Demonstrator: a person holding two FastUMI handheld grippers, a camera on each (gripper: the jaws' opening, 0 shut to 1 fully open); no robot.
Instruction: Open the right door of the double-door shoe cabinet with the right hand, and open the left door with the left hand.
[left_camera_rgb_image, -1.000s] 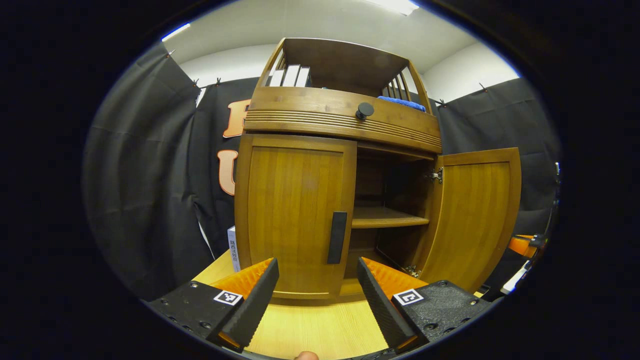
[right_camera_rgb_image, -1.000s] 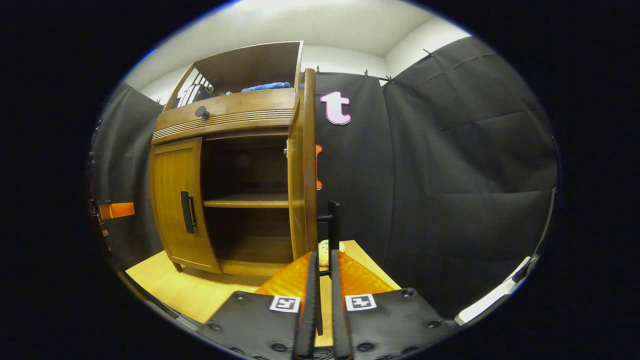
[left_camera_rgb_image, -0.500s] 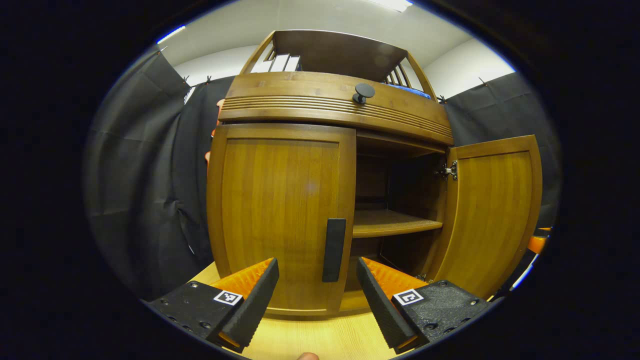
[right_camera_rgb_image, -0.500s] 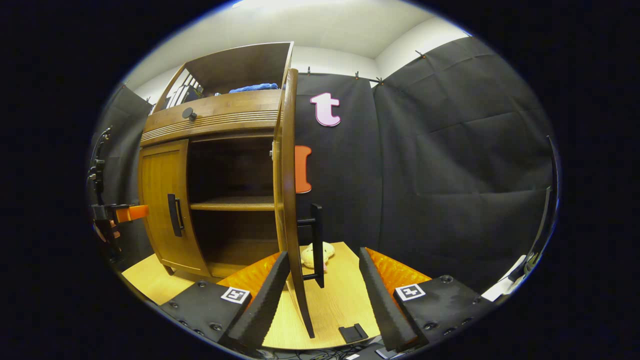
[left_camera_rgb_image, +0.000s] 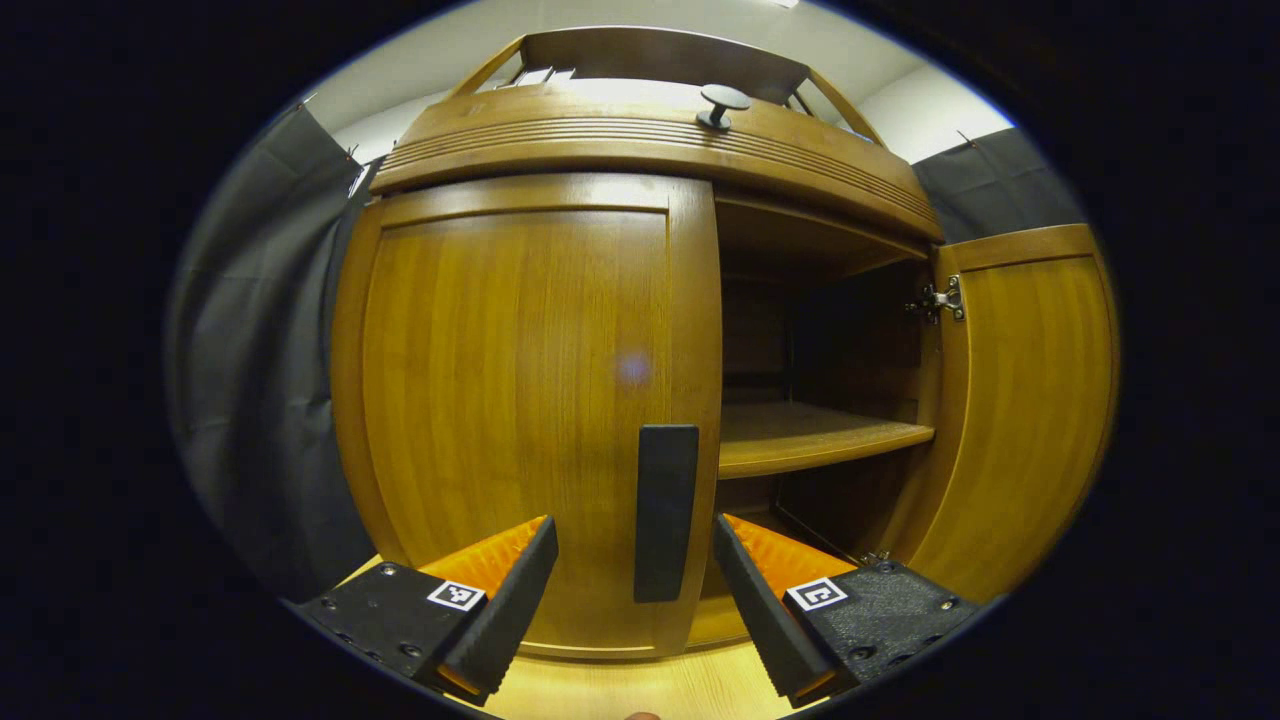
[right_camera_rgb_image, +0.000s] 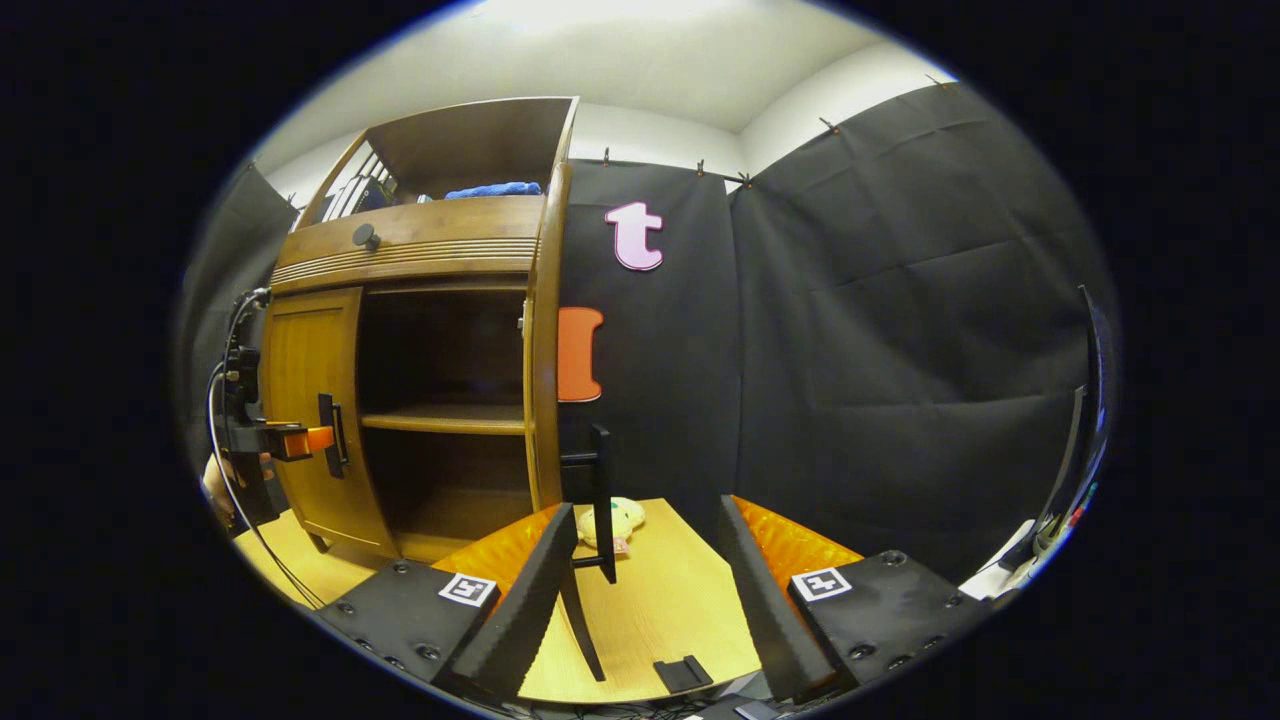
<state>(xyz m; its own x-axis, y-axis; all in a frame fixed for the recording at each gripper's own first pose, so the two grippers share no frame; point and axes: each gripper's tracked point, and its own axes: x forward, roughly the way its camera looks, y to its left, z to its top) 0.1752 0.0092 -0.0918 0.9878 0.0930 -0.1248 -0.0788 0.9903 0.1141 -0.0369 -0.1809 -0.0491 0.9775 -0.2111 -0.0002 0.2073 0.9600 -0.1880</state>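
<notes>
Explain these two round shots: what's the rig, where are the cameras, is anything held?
No robot arm: a person holds a two-finger gripper in each hand, and a fisheye camera rides on each, looking along its fingers. In the left gripper view, the left gripper is open with the shut left door's handle between its fingers, not yet gripped. In the right gripper view, the right gripper is open and holds nothing; the right door stands swung open beside its fingers. The cabinet sits on a wooden table, where a small plush toy lies.

No readable text, labels or numbers anywhere on the shoe cabinet (left_camera_rgb_image: 520, 380).
</notes>
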